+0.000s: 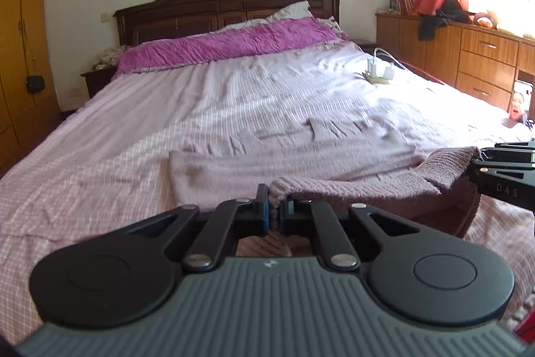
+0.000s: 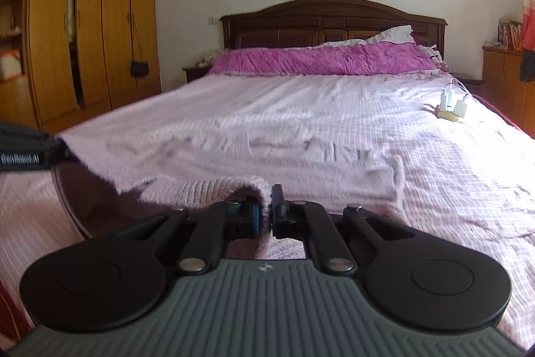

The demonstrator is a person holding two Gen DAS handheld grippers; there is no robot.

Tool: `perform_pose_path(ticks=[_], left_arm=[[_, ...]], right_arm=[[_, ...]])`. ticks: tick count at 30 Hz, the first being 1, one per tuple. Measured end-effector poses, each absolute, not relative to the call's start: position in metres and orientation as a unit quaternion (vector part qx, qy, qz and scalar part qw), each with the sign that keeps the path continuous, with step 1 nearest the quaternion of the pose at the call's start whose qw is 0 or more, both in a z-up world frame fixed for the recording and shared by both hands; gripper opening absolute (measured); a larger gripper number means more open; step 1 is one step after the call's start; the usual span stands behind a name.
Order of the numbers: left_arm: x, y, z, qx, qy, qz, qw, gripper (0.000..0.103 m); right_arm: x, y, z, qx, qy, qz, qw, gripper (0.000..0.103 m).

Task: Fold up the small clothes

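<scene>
1. Our left tool (image 1: 276,212) is clamped tight on one end of the knitted garment's (image 1: 361,186) raised edge.
2. Our right tool (image 2: 266,212) pinches the other end of that edge just as tightly.
3. The garment's far part lies flat on the bed (image 1: 133,129), near its foot edge.
</scene>
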State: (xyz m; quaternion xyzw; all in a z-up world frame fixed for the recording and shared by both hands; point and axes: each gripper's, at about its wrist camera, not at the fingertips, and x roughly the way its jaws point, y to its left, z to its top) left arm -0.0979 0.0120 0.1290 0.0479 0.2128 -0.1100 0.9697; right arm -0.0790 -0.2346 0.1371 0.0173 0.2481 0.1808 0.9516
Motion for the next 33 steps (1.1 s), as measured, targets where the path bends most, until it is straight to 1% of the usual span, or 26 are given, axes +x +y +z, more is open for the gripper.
perform_pose_path(ticks=[7,12,16,20,27,31,32,33], left_arm=[[-0.055,0.005,0.155,0.036,0.171,-0.095,0.980,0.007],[-0.009,-0.001,0.169,0.032,0.151,-0.086,0.984,0.007],[0.034,-0.006,0.164,0.037,0.151,-0.079,0.985,0.007],[0.078,-0.010,0.138,0.030,0.172,-0.060,0.983,0.007],[0.151,-0.012,0.078,0.008,0.245,-0.029,0.969,0.007],[0.183,-0.008,0.051,0.002,0.289,-0.025,0.957,0.008],[0.188,-0.007,0.045,0.004,0.299,-0.023,0.954,0.010],[0.192,-0.008,0.039,0.005,0.309,-0.022,0.951,0.010]], right_arm=[[-0.017,-0.228,0.168,0.017,0.199,0.184,0.962,0.007],[0.041,-0.219,0.175,0.013,0.192,0.180,0.965,0.007],[0.085,-0.209,0.166,0.004,0.199,0.169,0.965,0.007],[0.130,-0.197,0.135,-0.014,0.224,0.157,0.962,0.007],[0.191,-0.182,0.058,-0.001,0.282,0.118,0.952,0.007],[0.218,-0.179,0.018,-0.002,0.329,0.109,0.938,0.008],[0.224,-0.177,0.009,-0.004,0.344,0.110,0.933,0.008],[0.225,-0.177,0.000,-0.003,0.358,0.111,0.927,0.009]])
